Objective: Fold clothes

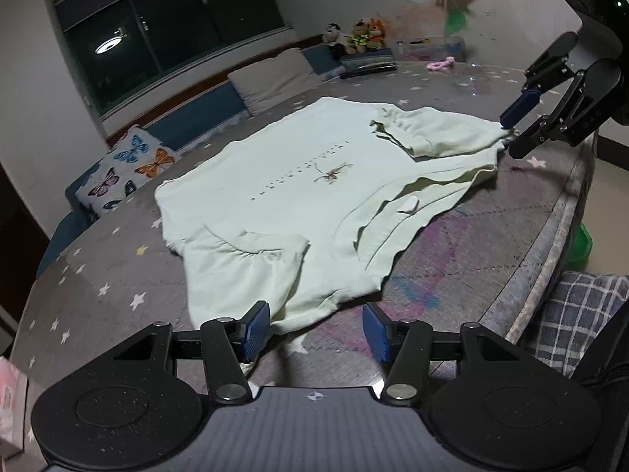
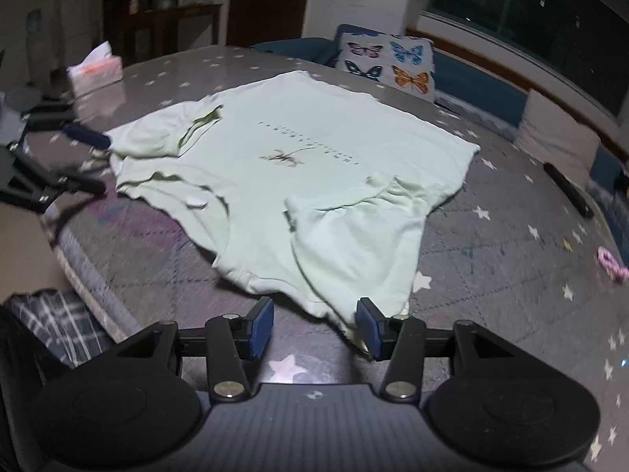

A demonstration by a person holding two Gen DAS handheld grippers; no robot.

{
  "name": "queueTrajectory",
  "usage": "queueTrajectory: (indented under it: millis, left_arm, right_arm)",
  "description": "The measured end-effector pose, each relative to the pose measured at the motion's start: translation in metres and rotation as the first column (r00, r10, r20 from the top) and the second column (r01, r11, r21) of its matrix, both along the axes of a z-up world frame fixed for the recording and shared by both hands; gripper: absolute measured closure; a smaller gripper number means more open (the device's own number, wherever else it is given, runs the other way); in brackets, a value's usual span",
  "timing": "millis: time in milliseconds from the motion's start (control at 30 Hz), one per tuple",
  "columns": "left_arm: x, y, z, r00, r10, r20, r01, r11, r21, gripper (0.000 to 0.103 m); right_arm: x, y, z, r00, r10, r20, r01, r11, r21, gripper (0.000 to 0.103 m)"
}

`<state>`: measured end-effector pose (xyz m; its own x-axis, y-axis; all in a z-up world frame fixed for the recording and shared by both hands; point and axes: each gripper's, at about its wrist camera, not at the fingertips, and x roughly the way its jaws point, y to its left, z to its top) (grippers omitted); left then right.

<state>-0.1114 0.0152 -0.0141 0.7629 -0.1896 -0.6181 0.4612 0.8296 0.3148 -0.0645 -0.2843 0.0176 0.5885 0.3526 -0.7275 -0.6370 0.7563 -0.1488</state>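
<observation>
A pale green T-shirt (image 1: 298, 181) with a small dragonfly print lies spread on the grey star-patterned table, both sleeves folded inward; it also shows in the right wrist view (image 2: 322, 165). My left gripper (image 1: 316, 330) is open, its blue pads at the edge of the near sleeve. In the right wrist view it shows at the far left (image 2: 94, 161), open beside the other sleeve. My right gripper (image 2: 314, 324) is open at the edge of its near sleeve. In the left wrist view it shows at the far right (image 1: 511, 133), open at the sleeve tip.
A butterfly cushion (image 1: 129, 169) and a grey cushion (image 1: 271, 78) lie behind the table. A tissue box (image 2: 94, 69), a black remote (image 2: 568, 188) and a pink object (image 2: 611, 265) lie on the table. Plaid cloth (image 1: 578, 314) hangs beyond the table's edge.
</observation>
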Motion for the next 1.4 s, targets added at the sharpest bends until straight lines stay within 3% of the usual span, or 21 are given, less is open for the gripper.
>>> queueTrajectory:
  millis: [133, 300, 533, 833, 933, 967, 1000, 1133, 1167, 1267, 1400]
  left_arm:
    - [0.004, -0.003, -0.002, 0.999, -0.032, 0.012, 0.032, 1.0, 0.001, 0.064]
    - [0.007, -0.004, -0.001, 0.998, -0.056, 0.014, 0.056, 0.998, -0.017, 0.089]
    - [0.004, -0.003, 0.004, 0.993, -0.112, 0.034, 0.113, 0.993, -0.036, 0.097]
    - [-0.005, 0.0, -0.001, 0.987, -0.155, 0.031, 0.153, 0.986, 0.064, 0.09]
    - [-0.001, -0.003, -0.003, 0.985, -0.168, 0.033, 0.165, 0.983, 0.079, 0.073]
    - [-0.001, -0.005, -0.004, 0.983, -0.178, 0.042, 0.173, 0.981, 0.091, 0.056]
    - [-0.001, -0.007, -0.005, 0.981, -0.188, 0.05, 0.182, 0.978, 0.102, 0.051]
    - [0.006, -0.012, -0.007, 0.972, -0.226, 0.069, 0.218, 0.969, 0.114, 0.051]
    - [0.008, -0.012, -0.008, 0.971, -0.23, 0.069, 0.221, 0.969, 0.111, 0.052]
    - [0.016, -0.014, -0.008, 0.972, -0.232, 0.044, 0.228, 0.97, 0.086, 0.088]
    - [0.023, -0.015, 0.001, 0.976, -0.21, 0.052, 0.208, 0.977, 0.041, 0.093]
  right_arm:
    - [-0.003, 0.007, -0.003, 0.999, 0.03, 0.015, -0.03, 0.999, -0.026, 0.054]
    - [-0.003, 0.012, -0.007, 0.998, 0.062, 0.026, -0.06, 0.996, -0.06, 0.053]
    - [-0.001, 0.012, -0.007, 0.997, 0.076, 0.024, -0.074, 0.996, -0.055, 0.053]
    - [0.0, 0.01, -0.007, 0.997, 0.077, 0.019, -0.076, 0.996, -0.041, 0.052]
    - [0.0, 0.011, -0.006, 0.996, 0.092, 0.018, -0.091, 0.995, -0.043, 0.05]
    - [-0.001, 0.012, -0.006, 0.995, 0.095, 0.019, -0.094, 0.995, -0.044, 0.05]
    - [-0.001, 0.012, -0.006, 0.995, 0.095, 0.019, -0.095, 0.995, -0.044, 0.05]
    - [0.0, 0.012, -0.006, 0.996, 0.091, 0.016, -0.091, 0.995, -0.04, 0.05]
    - [0.0, 0.012, -0.007, 0.996, 0.092, 0.016, -0.091, 0.995, -0.04, 0.049]
    - [0.0, 0.012, -0.007, 0.995, 0.094, 0.017, -0.094, 0.995, -0.039, 0.049]
    - [0.001, 0.011, -0.007, 0.995, 0.102, 0.017, -0.101, 0.994, -0.039, 0.049]
